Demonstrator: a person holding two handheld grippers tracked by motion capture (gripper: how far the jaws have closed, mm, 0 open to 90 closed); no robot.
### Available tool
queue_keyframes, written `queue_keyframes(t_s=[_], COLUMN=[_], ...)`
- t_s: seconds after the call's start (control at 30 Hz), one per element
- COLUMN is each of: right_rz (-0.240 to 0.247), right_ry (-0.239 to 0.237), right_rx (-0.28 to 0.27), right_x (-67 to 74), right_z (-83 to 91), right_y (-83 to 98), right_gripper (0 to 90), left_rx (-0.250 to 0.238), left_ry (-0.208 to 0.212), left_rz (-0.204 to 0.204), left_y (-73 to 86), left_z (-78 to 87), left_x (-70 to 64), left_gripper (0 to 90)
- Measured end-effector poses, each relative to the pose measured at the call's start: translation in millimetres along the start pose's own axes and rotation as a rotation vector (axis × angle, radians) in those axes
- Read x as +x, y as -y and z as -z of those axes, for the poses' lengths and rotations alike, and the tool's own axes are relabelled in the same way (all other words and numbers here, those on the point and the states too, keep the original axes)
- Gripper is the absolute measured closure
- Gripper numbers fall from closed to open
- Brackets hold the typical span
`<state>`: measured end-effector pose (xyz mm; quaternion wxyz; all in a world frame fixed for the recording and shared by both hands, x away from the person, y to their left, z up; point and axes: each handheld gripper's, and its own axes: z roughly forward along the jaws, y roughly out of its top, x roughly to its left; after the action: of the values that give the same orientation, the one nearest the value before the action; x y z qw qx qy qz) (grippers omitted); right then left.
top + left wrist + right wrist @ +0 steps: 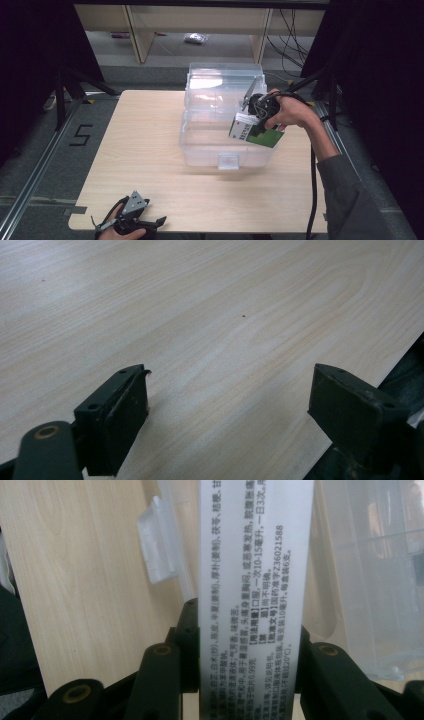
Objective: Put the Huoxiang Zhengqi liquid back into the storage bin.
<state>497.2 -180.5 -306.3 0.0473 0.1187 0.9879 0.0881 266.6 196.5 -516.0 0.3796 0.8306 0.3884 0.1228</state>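
Over clear bin (220, 145), right gripper (258, 121) half-hiding box (260, 134)

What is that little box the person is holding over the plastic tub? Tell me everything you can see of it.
The box is a small flat carton, apparently cardboard, green on one face and white elsewhere, with a red mark near one corner. A white side carries dense black printed text. It is shut, tilted, and clamped between the black jaws of the right gripper, in the air above the front right part of the clear plastic tub.
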Motion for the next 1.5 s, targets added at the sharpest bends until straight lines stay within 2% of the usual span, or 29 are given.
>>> queue_keyframes(t_s=[0.13,0.2,0.27,0.3,0.37,0.6,0.7,0.77,0.8,0.87,0.97,1.07,1.1,1.13,1.17,1.2,1.23,1.3,1.43,1.47,1.5], right_rz=[-0.011,-0.005,-0.012,-0.001,-0.006,-0.028,-0.009,-0.016,0.016,0.003,0.0,0.014,-0.001,0.001,0.028,0.028,0.007,0.02,0.015,0.015,0.034], right_ry=[-0.006,-0.002,-0.006,-0.01,-0.014,-0.01,-0.016,-0.017,-0.017,-0.025,-0.039,-0.034,-0.045,-0.036,-0.043,-0.043,-0.041,-0.045,-0.053,-0.053,-0.055], right_rx=[0.019,0.025,0.024,0.028,0.032,0.051,0.05,0.056,0.052,0.071,0.068,0.071,0.078,0.082,0.075,0.075,0.087,0.086,0.101,0.101,0.095], right_x=[-7.7,-11.4,-14.5,-16.6,-20.3,-26.0,-29.7,-30.3,-33.1,-32.2,-34.6,-35.6,-35.0,-35.1,-37.0,-37.0,-34.6,-34.9,-33.8,-33.8,-34.9], right_z=[-8.5,-12.8,-17.5,-19.7,-26.3,-38.1,-42.4,-44.8,-48.4,-51.4,-60.2,-65.0,-67.3,-69.1,-72.2,-72.2,-72.2,-75.4,-81.3,-81.3,-83.9], right_y=[-1.5,-2.1,-1.9,-1.9,-1.4,0.3,1.4,1.6,2.4,1.8,3.8,4.8,5.8,5.4,5.9,5.9,5.2,5.3,4.6,4.6,4.5], right_gripper=[64.6,64.6,64.6,64.6,64.6,64.6,64.5,64.5,64.5,64.5,64.4,64.4,64.4,64.4,64.4,64.4,64.4,64.4,64.3,64.3,64.3], left_rx=[-0.001,-0.007,0.001,0.001,-0.009,0.001,-0.002,-0.014,-0.007,0.001,-0.011,-0.003,-0.006,-0.012,-0.008,-0.008,0.0,-0.009,0.001,-0.004,-0.01], left_ry=[0.003,-0.003,0.003,0.004,0.0,0.004,0.003,-0.001,0.0,0.001,-0.006,-0.006,-0.008,-0.007,-0.004,-0.004,0.0,-0.001,0.003,-0.002,-0.001], left_rz=[-0.009,0.014,-0.001,-0.001,0.008,0.0,0.0,0.018,0.008,-0.001,0.012,0.006,0.009,0.014,0.007,0.007,-0.001,0.012,-0.002,0.005,0.011], left_y=[0.0,0.0,-0.2,-0.2,-0.2,-0.4,-0.2,-0.2,-0.2,-0.2,0.0,0.0,-0.2,-0.2,-0.2,-0.2,-0.1,-0.1,-0.1,-0.1,-0.1], left_z=[0.1,0.4,1.3,1.4,1.0,1.3,1.5,0.8,1.2,2.0,0.6,1.3,1.2,0.8,0.7,0.7,1.4,1.3,1.7,1.7,1.2], left_x=[0.7,-0.6,-0.1,0.1,-0.7,0.0,-0.4,-1.5,-0.9,-0.4,-0.9,-0.6,-0.8,-1.2,-0.9,-0.9,-0.2,-1.1,-0.2,-0.7,-1.2], left_gripper=[15.5,15.5,15.5,15.5,15.5,15.5,15.5,15.5,15.5,15.5,15.5,15.5,15.5,15.5,15.5,15.5,15.5,15.5,15.4,15.4,15.5])
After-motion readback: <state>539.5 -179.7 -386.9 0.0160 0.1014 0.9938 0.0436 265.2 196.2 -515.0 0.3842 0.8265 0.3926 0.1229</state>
